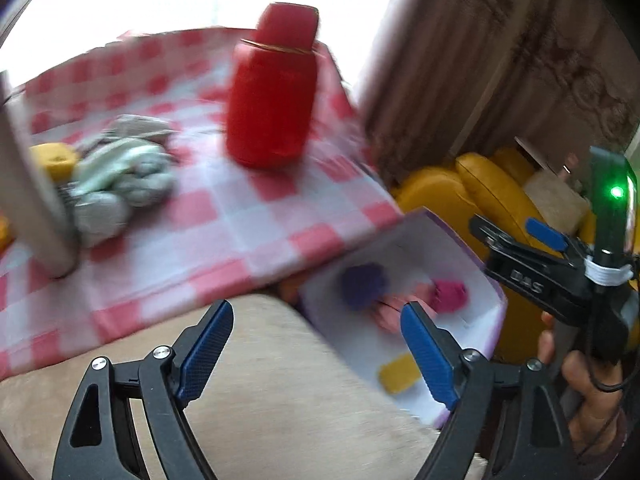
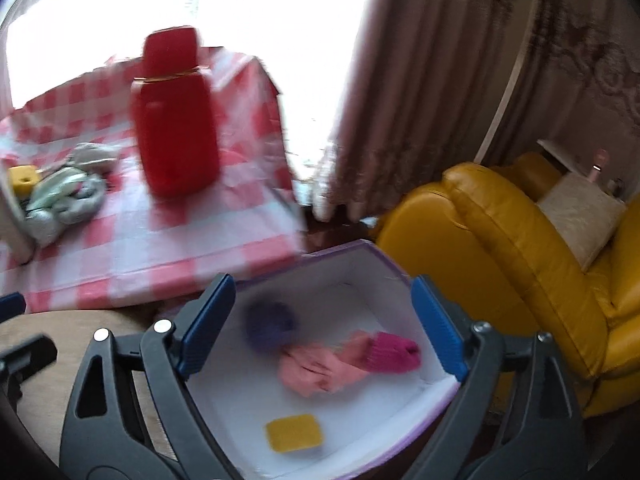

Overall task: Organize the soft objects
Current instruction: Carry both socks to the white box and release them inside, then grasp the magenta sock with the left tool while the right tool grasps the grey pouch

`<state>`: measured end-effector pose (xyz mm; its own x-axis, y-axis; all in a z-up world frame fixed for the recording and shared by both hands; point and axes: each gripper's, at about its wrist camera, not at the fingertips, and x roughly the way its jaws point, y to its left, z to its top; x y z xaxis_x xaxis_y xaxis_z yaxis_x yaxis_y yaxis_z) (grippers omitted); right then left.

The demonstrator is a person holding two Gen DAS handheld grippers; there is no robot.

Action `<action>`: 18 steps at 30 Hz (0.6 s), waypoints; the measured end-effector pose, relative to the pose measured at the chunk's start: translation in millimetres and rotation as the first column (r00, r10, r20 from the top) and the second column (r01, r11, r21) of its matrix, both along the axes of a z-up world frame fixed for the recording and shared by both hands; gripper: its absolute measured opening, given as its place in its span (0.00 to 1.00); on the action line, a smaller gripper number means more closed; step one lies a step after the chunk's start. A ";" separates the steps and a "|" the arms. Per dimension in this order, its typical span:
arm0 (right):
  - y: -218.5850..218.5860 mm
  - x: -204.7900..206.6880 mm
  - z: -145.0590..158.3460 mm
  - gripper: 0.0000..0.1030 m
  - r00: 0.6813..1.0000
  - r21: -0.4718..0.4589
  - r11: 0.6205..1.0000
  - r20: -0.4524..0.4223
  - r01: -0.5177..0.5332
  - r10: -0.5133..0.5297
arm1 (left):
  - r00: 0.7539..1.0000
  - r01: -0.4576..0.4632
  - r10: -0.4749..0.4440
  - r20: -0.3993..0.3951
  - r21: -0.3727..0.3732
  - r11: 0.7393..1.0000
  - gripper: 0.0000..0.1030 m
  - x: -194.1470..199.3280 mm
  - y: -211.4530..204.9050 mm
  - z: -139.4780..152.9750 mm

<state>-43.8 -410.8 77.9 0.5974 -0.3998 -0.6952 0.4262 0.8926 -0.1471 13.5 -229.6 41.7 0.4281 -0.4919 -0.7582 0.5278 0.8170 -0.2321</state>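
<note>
Purple lump (image 2: 271, 325) in box (image 2: 394, 276): blurred.

Left claw (image 1: 316, 350) jaws wide apart, empty; right claw (image 2: 324, 326) likewise, hand (image 1: 588, 392) gripping handle.

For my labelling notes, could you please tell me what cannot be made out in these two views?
- Purple item in the box: motion blur, both views; its kind is unclear.
- Pale bundle on the checked cloth: blurred, partly behind a beige post, left view.
- Yellow block: cut by that post, right view.
</note>
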 end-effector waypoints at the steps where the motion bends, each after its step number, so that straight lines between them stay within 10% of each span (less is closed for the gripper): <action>1: 8.3 6.2 0.3 0.88 1.000 0.008 1.000 -0.005 -0.025 0.025 | 1.000 -0.022 0.022 0.009 0.004 1.000 0.84 1.7 9.6 0.5; 18: 114.1 121.1 -19.9 0.88 0.930 0.170 0.917 -0.002 -0.362 0.368 | 0.896 -0.444 0.440 0.054 0.090 0.892 0.84 59.7 227.1 3.6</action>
<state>77.4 -296.8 58.0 0.6560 -0.0376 -0.7539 0.0637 0.9980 0.0057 73.3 -2.4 45.4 0.6085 -0.1708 -0.7749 0.1127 0.9853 -0.1287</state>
